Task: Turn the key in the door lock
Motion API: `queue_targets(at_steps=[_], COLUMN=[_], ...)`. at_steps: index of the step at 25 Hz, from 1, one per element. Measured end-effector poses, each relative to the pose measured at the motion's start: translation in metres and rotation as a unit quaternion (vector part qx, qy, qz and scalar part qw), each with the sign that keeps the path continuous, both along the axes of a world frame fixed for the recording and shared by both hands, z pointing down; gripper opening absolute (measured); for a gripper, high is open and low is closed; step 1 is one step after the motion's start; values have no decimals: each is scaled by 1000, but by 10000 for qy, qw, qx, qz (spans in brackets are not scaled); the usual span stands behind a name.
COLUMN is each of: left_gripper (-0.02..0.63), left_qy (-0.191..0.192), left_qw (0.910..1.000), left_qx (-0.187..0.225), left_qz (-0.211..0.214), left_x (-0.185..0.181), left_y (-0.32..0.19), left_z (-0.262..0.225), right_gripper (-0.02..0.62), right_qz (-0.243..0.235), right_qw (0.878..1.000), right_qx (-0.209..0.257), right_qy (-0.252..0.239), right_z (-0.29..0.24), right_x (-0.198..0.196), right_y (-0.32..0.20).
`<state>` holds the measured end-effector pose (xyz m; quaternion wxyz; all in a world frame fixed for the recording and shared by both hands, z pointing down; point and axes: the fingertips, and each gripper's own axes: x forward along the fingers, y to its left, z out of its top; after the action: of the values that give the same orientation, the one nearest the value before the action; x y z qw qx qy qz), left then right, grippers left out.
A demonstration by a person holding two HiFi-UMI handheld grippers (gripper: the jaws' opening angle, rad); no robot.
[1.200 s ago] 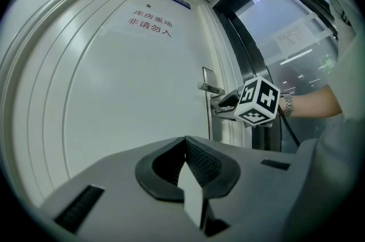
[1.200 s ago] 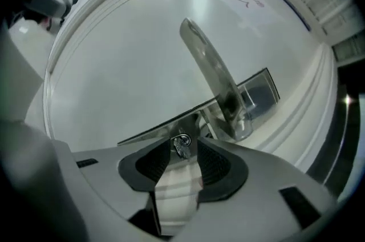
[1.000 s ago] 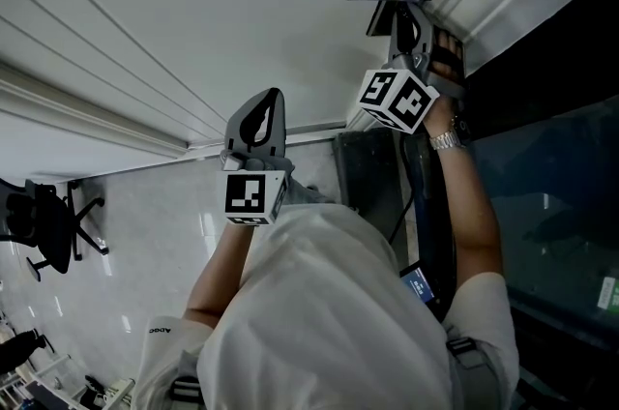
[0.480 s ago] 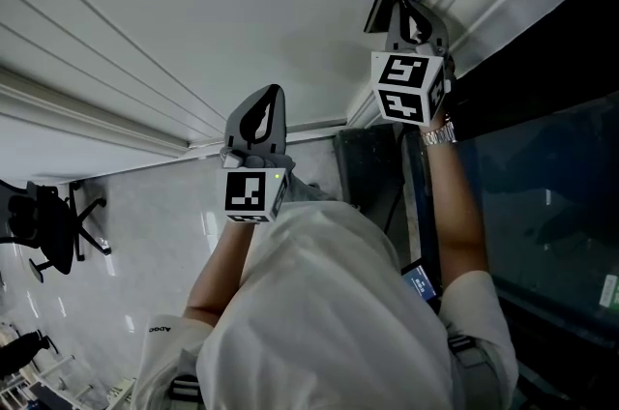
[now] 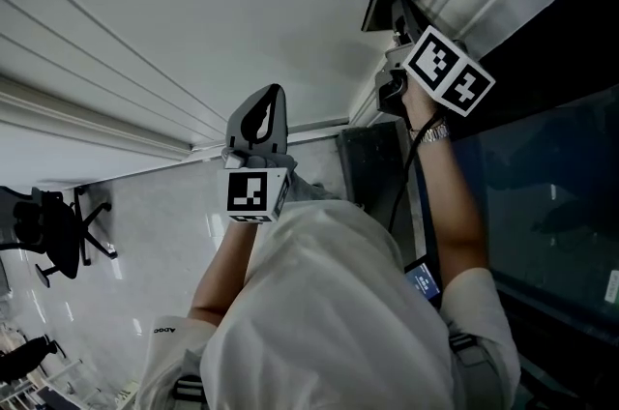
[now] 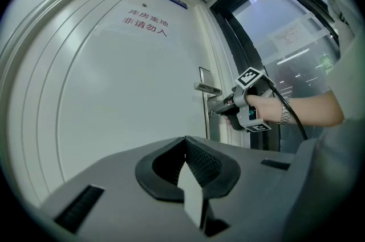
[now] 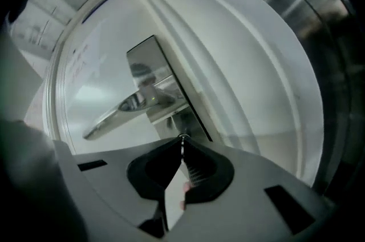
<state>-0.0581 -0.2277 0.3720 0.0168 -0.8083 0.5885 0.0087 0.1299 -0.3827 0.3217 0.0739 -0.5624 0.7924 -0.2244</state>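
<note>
Key (image 7: 182, 136) sits in the lower end of the lock plate (image 7: 149, 64), just under the door handle (image 7: 122, 107). Only a small metal bit of it shows, right at the jaw tips. Right gripper (image 7: 182, 142) has its jaws pressed together with almost no gap and the tips pinched on that bit, up against the plate. In the right gripper view the plate and handle run diagonally across the picture. In the head view the marker cube (image 5: 448, 70) on this gripper sits tilted, close to the door edge. The person's hand (image 6: 259, 107) is wrapped around the gripper body, with a wristwatch (image 5: 435, 133) on the wrist and a dark cable (image 6: 288, 112) trailing back from it.

Left gripper (image 6: 185, 141) has its jaws closed tip to tip with nothing between them. It is held level, well apart from the handle, and faces the plain white door (image 5: 193, 12). It touches nothing.

The door is shut, and the handle lies level in the left gripper view. A red sign (image 6: 147, 22) is printed high on the door panel. A dark glass panel (image 5: 561, 205) stands beside the door on the right-gripper side. An office chair (image 5: 58, 229) stands on the pale floor at the far left of the head view.
</note>
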Motion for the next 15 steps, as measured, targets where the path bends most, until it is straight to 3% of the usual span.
queue_targets(at_steps=[5,10,12,15], left_gripper=[10,9,10,9], left_qy=[-10,-13,-17,13], left_qw=[10000,10000,10000,9999], left_qx=[-24,-10,1,23], left_qz=[-62,-78,-84,-120], left_x=[-3,-2,-2,-3], left_y=[0,2,2,2], left_z=[2,1,0,-1], right_gripper=[11,11,12,12], right_qz=[-34,-58,-72,-63], right_qw=[9860,9434,9309,9371], right_qx=[-366,-775,-831,-732], right_qy=[-1628,-3224,-3556,-3412], right_z=[3,7,7,7], right_x=[4,6,6,7], right_y=[-1,-1,-1,-2])
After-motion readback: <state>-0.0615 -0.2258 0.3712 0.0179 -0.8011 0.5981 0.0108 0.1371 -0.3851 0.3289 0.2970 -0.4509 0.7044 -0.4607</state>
